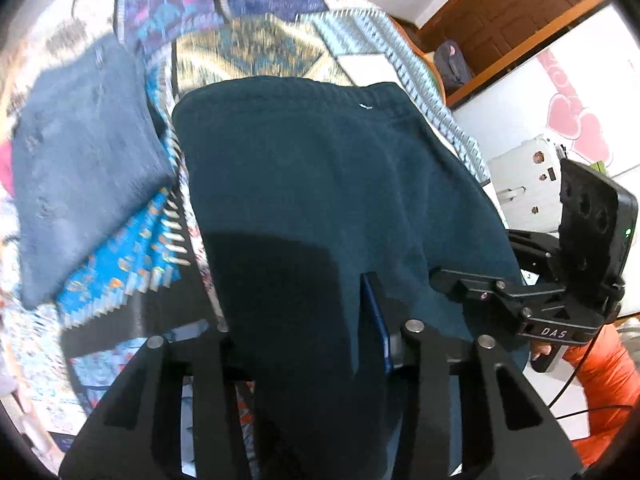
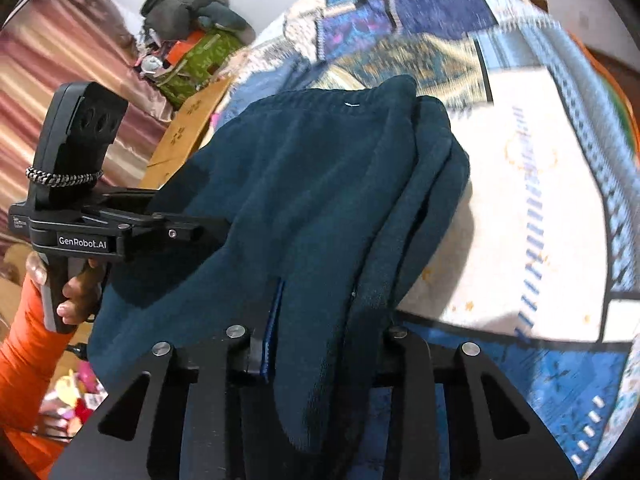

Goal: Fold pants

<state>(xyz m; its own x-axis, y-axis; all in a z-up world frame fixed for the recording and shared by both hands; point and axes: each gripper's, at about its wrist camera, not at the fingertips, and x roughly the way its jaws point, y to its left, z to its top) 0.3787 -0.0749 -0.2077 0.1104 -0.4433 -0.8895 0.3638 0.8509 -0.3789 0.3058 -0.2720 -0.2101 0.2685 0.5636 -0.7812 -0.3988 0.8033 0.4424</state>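
Observation:
Dark teal pants (image 1: pixel 320 184) hang lifted over a patterned bedspread, folded in layers, waistband at the far end. My left gripper (image 1: pixel 320 320) is shut on the near edge of the pants; cloth covers its left finger. My right gripper (image 2: pixel 312 320) is shut on the same pants (image 2: pixel 312 184), with the cloth draped over its fingers. The right gripper also shows in the left wrist view (image 1: pixel 532 300), at the pants' right side. The left gripper shows in the right wrist view (image 2: pixel 120 232), at the pants' left side.
A folded dark blue garment (image 1: pixel 80 168) lies on the bedspread (image 1: pixel 248 44) to the left. A white appliance (image 1: pixel 528 176) and a wooden door (image 1: pixel 512 12) stand at the right. A cardboard box (image 2: pixel 188 128) and a clothes pile (image 2: pixel 188 4) are left of the bed.

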